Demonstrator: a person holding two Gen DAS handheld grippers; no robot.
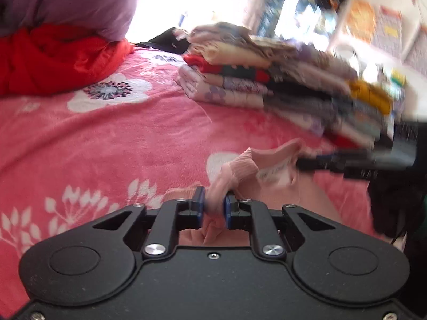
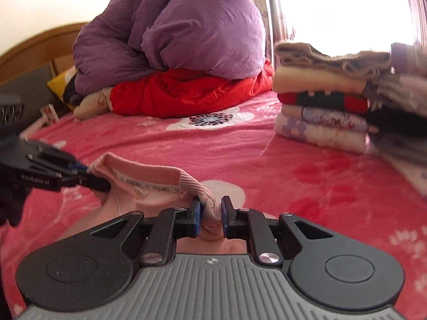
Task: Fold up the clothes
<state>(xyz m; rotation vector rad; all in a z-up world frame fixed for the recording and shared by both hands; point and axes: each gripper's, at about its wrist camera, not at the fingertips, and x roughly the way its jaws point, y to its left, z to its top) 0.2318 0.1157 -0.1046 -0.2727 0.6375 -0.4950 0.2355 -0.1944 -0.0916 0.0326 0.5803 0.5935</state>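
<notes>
Left wrist view shows the left gripper (image 1: 214, 208) with its jaws clenched on a bunch of ribbed pink fabric, one side of the neckline of a pale pink sweater (image 1: 269, 170) that lies low over the pink floral bedspread (image 1: 106, 138). Across the collar, the right gripper (image 1: 307, 163) comes in from the right edge and bites the other side. From the right wrist view the same hold reads in mirror: the right gripper (image 2: 210, 213) has its blue pads pressed on a roll of the ribbed collar, though somewhat less tightly than its partner, and the left gripper (image 2: 88, 178) pinches the far end of the neckband, whose printed label tape faces the camera. Holding the sweater (image 2: 149, 194) by both ends of the collar looks meant to keep its top edge taut and square, so the body can hang or drag flat for a fold (the rest of the garment runs under the grippers, out of sight). A stack of folded clothes (image 2: 320, 112) sits on the bed to the right, well apart from the sweater, probably where this piece belongs once folded. A purple duvet (image 2: 170, 29) lies heaped on red bedding (image 2: 186, 93) at the head of the bed, clear of the working space. Blur makes finer detail uncertain.
</notes>
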